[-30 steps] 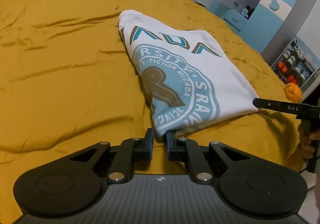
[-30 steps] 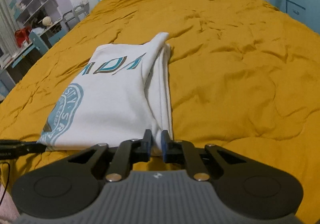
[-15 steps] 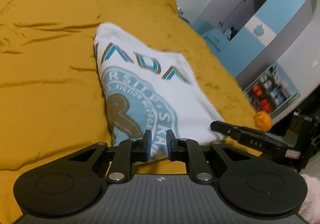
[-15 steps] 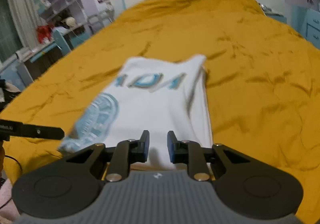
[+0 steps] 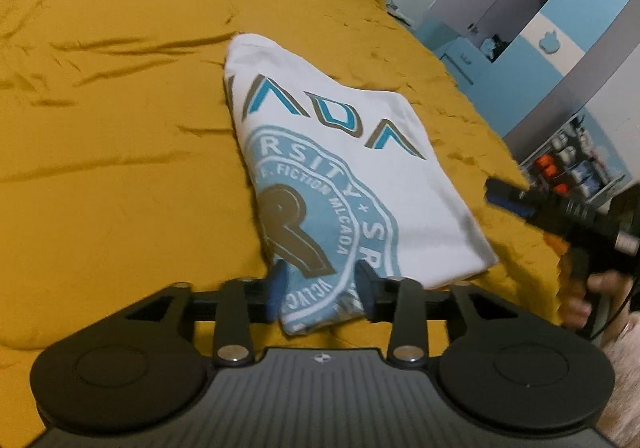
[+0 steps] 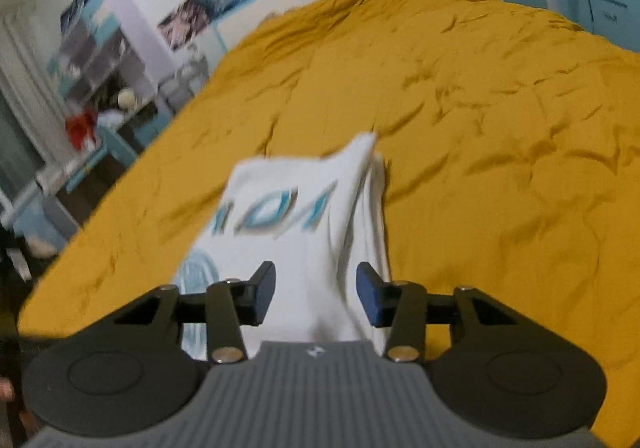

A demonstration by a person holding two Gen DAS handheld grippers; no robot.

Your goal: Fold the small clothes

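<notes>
Folded white tee (image 5: 344, 168) flat on yellow bed (image 5: 120, 128), long axis running toward upper frame. Left claw (image 5: 320, 290) opening, near corner between jaws, unpinched. Right claw (image 6: 316, 294) opening too, over other near corner, equally close.

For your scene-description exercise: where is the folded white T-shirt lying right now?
The folded white T-shirt lies on the yellow bedspread, centre in both wrist views, its near edge by the left gripper.

Open mustard bedspread (image 5: 120, 152) all round the folded white T-shirt (image 5: 360, 152); right tool (image 5: 516, 200) just beside its corner.
</notes>
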